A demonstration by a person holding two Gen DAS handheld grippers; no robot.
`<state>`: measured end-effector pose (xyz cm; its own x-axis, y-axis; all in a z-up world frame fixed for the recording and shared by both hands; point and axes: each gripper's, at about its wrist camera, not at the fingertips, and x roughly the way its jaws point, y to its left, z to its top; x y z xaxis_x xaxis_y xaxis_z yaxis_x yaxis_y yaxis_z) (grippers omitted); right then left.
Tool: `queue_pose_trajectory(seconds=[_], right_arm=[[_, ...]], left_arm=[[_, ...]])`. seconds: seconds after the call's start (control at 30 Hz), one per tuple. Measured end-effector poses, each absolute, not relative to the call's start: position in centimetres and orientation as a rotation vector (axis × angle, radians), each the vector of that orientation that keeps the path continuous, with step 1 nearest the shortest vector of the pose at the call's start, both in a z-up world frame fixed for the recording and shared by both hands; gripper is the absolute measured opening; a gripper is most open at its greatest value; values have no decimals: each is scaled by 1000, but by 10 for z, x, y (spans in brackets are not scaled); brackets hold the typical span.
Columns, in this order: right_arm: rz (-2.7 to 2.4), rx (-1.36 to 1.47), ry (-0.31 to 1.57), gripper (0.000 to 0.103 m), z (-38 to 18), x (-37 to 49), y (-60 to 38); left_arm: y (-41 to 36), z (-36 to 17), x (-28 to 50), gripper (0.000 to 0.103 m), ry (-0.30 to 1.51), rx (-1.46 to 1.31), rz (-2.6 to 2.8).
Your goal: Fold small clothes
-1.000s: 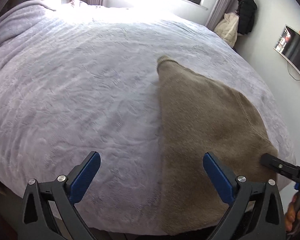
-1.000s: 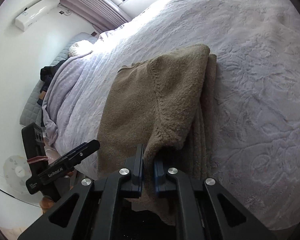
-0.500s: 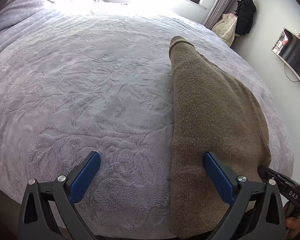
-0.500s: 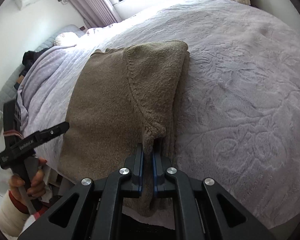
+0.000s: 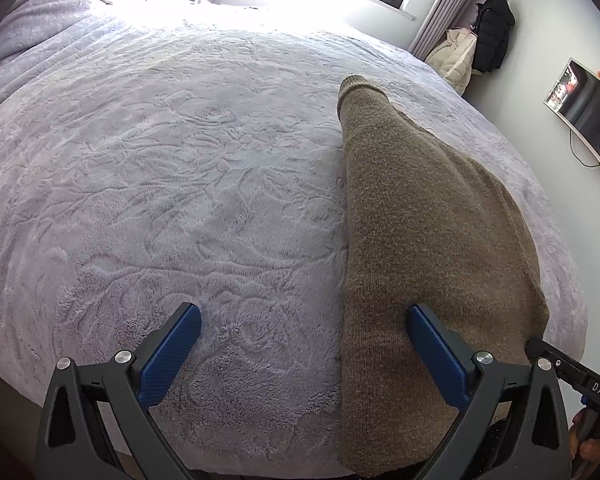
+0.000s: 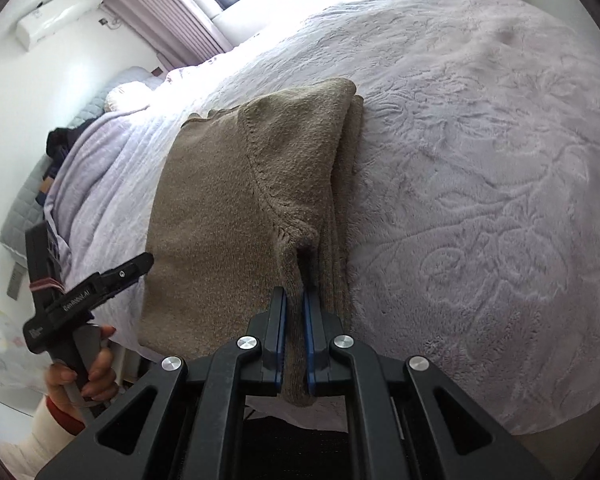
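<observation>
A brown knitted sweater (image 5: 420,220) lies folded lengthwise on the lilac bedspread (image 5: 180,180), with one cuff pointing toward the window. My left gripper (image 5: 304,320) is open just above the bed. Its right pad sits over the sweater's near left edge and its left pad over bare blanket, gripping nothing. In the right wrist view the sweater (image 6: 240,200) shows a folded-over sleeve on top. My right gripper (image 6: 296,300) is shut on the sweater's near edge by the armpit seam. The left gripper (image 6: 92,292) shows at the left, held by a hand (image 6: 88,376).
The bedspread (image 6: 480,160) spreads wide to the right of the sweater, and the bed's near edge runs just below both grippers. Pillows (image 6: 128,94) lie at the head end. Coats (image 5: 492,32) hang by the curtain and a TV (image 5: 584,104) is on the right wall.
Both grippers have come down toward the bed. The sweater, slack and spread a second ago, now lies as a narrower, flatter folded strip. The right gripper stays shut on its edge.
</observation>
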<state>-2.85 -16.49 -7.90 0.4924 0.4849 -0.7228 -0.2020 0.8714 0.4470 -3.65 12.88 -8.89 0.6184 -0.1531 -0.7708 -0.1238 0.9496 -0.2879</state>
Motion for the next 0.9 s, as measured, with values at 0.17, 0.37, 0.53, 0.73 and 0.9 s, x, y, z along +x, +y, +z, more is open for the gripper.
queue_pose_trajectory(seconds=[0.17, 0.37, 0.53, 0.73, 0.9], right_arm=[[407, 276, 975, 10, -74, -31, -161], [381, 261, 947, 10, -66, -41, -164], [379, 166, 864, 10, -45, -50, -147], [404, 121, 960, 47, -71, -33, -129], [426, 139, 953, 47, -75, -34, -134]], left_arm=[[128, -88, -37, 103, 908, -332, -16], [128, -88, -37, 103, 907, -329, -12], [128, -88, -37, 103, 905, -324, -4], [126, -88, -38, 103, 906, -321, 7], [125, -85, -38, 103, 919, -300, 13]])
